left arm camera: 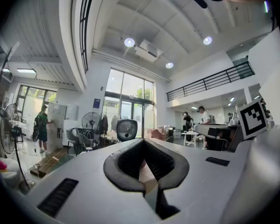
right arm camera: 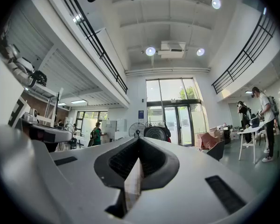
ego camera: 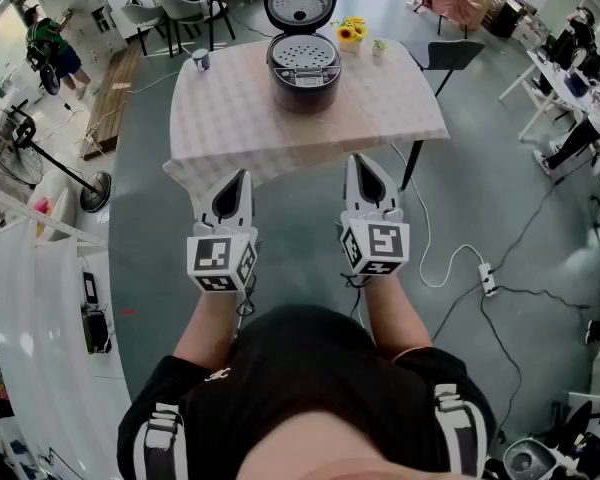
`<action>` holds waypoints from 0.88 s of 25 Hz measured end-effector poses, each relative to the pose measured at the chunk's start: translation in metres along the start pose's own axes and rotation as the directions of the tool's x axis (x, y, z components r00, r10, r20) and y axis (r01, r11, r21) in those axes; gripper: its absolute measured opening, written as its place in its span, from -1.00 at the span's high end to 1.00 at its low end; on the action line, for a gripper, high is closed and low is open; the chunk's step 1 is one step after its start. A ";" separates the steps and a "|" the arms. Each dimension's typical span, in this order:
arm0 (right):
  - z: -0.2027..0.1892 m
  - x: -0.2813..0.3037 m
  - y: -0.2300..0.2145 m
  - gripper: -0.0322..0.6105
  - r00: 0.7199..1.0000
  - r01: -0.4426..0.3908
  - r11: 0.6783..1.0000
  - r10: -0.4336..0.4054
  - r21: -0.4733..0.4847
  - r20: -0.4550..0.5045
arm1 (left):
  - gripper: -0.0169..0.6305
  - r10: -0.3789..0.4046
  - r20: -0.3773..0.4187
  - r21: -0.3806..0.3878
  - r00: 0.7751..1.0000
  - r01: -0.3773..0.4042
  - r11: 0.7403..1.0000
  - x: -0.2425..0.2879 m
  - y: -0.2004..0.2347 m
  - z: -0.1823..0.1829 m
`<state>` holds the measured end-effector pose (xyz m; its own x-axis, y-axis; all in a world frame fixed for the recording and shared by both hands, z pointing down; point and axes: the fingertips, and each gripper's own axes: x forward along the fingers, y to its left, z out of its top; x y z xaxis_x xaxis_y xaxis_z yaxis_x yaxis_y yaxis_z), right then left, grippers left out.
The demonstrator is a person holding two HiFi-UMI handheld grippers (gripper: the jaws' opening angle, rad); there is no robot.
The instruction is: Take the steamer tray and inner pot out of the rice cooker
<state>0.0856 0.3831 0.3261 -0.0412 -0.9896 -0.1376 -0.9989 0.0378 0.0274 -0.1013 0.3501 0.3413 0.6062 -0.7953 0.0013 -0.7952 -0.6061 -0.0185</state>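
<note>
We are holding the left hand-held gripper point(ego camera: 242, 178) and right hand-held gripper point(ego camera: 358, 161) level mid-frame, jaws closed on nothing, below the desk point(ego camera: 230, 118).

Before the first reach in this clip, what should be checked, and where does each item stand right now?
1. Lid open: ok. The lid stands up behind the rice cooker.
2. Steamer tray reachable: ok. The perforated steamer tray lies on top in the cooker's opening, with nothing on it.
3. Inner pot in place: cannot tell. The tray covers it.
4. Left gripper empty: ok. It is shut with nothing between its jaws.
5. Right gripper empty: ok. It is shut with nothing between its jaws.
6. Ready to grasp: not ok. Both jaws are closed, and both grippers are short of the table.
</note>
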 end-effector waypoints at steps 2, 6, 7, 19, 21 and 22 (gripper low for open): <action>0.002 -0.001 0.005 0.90 1.000 0.002 1.000 -0.002 -0.001 0.006 | 0.94 0.000 -0.003 -0.009 1.000 0.000 1.000 -0.002 0.003 -0.001; 0.004 -0.004 0.014 0.90 1.000 0.004 1.000 -0.004 -0.013 0.003 | 0.94 0.007 -0.011 -0.023 1.000 -0.007 1.000 -0.010 0.009 -0.004; 0.004 -0.004 0.016 0.90 1.000 0.006 1.000 -0.006 -0.013 0.001 | 0.94 0.008 -0.012 -0.024 1.000 -0.009 1.000 -0.011 0.011 -0.004; -0.006 0.001 0.047 0.90 0.999 0.052 0.998 -0.052 -0.026 -0.005 | 0.94 -0.024 0.003 -0.007 1.000 0.024 1.000 -0.023 0.039 -0.006; -0.006 0.002 0.050 0.90 0.998 0.056 0.998 -0.056 -0.025 -0.002 | 0.94 -0.027 0.007 -0.007 1.000 0.027 1.000 -0.024 0.044 -0.005; -0.005 0.002 0.052 0.90 0.998 0.058 0.998 -0.058 -0.025 -0.001 | 0.94 -0.026 0.010 -0.011 1.000 0.026 1.000 -0.024 0.047 -0.003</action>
<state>0.0340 0.3826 0.3327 0.0165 -0.9904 -0.1376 -0.9988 -0.0227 0.0439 -0.1534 0.3410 0.3439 0.6269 -0.7790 -0.0085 -0.7791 -0.6269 -0.0072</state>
